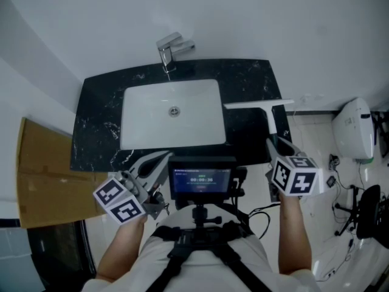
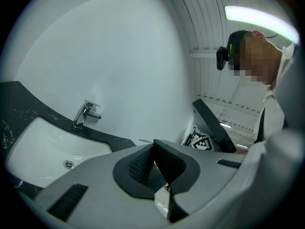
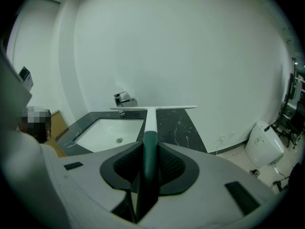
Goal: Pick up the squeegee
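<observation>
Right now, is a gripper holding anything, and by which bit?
The right gripper holds the squeegee by its dark green handle; the left gripper holds nothing.

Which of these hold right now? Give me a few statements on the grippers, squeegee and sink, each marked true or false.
1. The right gripper is clamped on the squeegee by its green handle. True.
2. The left gripper holds the faucet. False: its jaws are shut on nothing, apart from the faucet.
3. The squeegee's blade sits inside the sink. False: it is over the dark counter, right of the sink.
4. The faucet stands at the sink's far edge. True.
</observation>
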